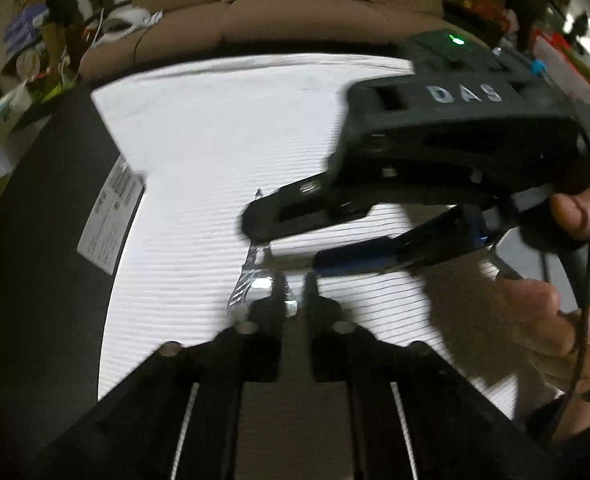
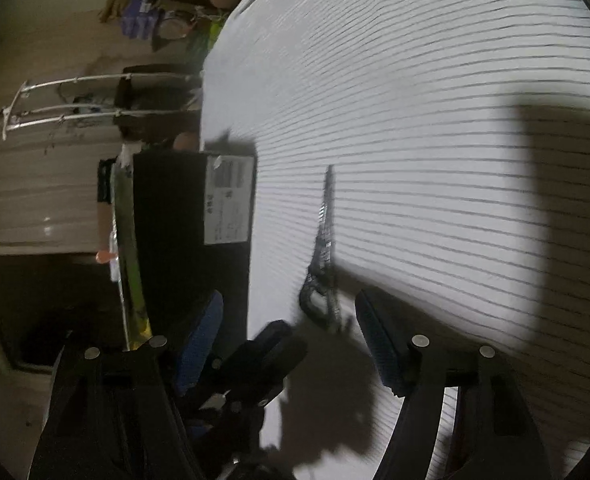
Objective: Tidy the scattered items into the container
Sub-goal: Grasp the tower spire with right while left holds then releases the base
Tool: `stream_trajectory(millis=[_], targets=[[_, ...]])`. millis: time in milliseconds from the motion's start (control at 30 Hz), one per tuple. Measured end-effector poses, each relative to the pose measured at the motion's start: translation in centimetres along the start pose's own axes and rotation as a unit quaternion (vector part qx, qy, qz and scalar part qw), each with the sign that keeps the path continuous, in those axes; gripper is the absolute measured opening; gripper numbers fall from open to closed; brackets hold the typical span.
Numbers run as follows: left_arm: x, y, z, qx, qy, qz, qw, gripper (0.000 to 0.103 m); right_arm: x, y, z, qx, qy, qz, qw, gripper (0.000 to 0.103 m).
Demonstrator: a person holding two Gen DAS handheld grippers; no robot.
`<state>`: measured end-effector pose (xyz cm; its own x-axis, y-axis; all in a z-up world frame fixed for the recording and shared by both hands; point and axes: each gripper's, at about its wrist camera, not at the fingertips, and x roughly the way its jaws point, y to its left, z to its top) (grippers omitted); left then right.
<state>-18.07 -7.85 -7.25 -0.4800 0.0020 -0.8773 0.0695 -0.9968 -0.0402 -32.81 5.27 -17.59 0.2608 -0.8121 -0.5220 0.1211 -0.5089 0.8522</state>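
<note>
A small silvery Eiffel tower model (image 1: 255, 268) lies flat on the white striped cloth (image 1: 215, 140); in the right wrist view the model (image 2: 323, 240) points away from me. My left gripper (image 1: 295, 288) hangs over the tower's base, jaws a narrow gap apart, with a corner of the base showing between the fingertips and no pad visibly pressing on it. My right gripper (image 2: 288, 296) is open wide, just short of the tower's base. It reaches in from the right (image 1: 284, 240) across the tower's middle. The black container (image 1: 35, 240) with a white label stands at the cloth's left edge.
A person's hand (image 1: 555, 320) holds the right gripper's handle and cable. A beige sofa (image 1: 295, 12) stands behind the table, with cluttered shelves and boxes (image 1: 35, 40) at the back left. The container (image 2: 171, 220) sits near the table's edge, beside the floor.
</note>
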Motion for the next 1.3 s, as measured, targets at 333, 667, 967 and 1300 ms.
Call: stream_trajectory(millis=[333, 667, 967, 1300], targets=[[3.1, -0.6, -1.2, 0.089, 0.006, 0.063, 0.994, 0.099, -3.9, -1.6, -0.3, 0.013, -0.05, -0.03, 0.998, 0.073], [3.8, 2.3, -1.1, 0.058, -0.05, -0.024, 0.9968, 0.062, -5.1, -1.6, -0.5, 0.016, -0.065, -0.038, 0.997, 0.073], [3.4, 3.0, -0.6, 0.058, -0.047, -0.031, 0.9967, 0.03, -5.3, -1.0, -0.6, 0.008, -0.068, -0.033, 0.997, 0.073], [3.0, 1.7, -1.3, 0.093, 0.03, 0.018, 0.995, 0.093, -5.4, -1.0, -0.6, 0.01, -0.068, -0.036, 0.997, 0.073]])
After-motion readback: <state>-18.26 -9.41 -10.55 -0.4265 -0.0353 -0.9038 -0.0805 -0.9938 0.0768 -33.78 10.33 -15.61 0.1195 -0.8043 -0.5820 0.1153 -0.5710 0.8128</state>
